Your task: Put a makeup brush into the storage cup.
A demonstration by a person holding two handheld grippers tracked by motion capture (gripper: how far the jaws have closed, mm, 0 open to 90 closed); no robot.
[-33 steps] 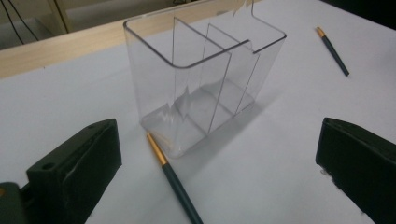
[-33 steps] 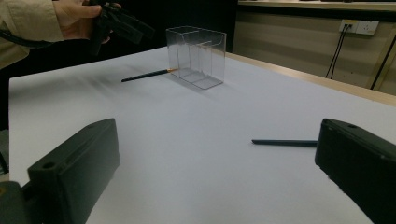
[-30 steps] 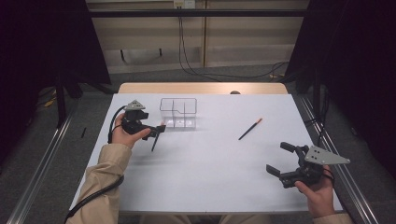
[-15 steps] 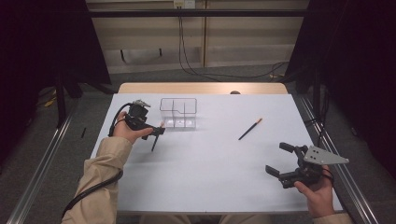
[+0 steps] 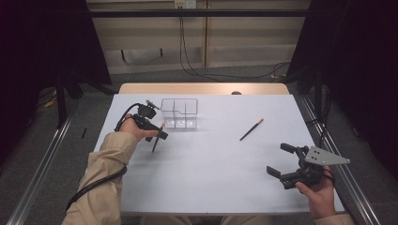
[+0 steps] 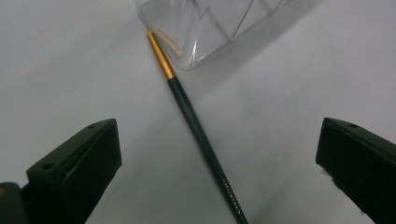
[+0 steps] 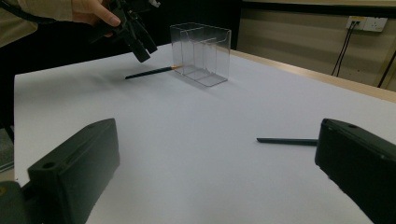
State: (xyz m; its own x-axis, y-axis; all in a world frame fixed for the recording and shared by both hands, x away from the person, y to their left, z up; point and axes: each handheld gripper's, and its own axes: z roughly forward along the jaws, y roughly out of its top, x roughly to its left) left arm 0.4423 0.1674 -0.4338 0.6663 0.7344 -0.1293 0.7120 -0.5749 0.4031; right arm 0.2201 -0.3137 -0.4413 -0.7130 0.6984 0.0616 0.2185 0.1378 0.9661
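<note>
Left gripper view: open left gripper (image 6: 219, 172) hovers over a dark paintbrush (image 6: 196, 128) lying flat, long axis between the jaws, gold tip touching the clear organizer (image 6: 210, 28); right gripper (image 5: 291, 164) open, far away

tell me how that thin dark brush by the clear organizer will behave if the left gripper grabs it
The brush looks thin, round and rigid, so it probably rolls if nudged. It lies flat on the table, so the open left gripper may slip. Likely very light.
</note>
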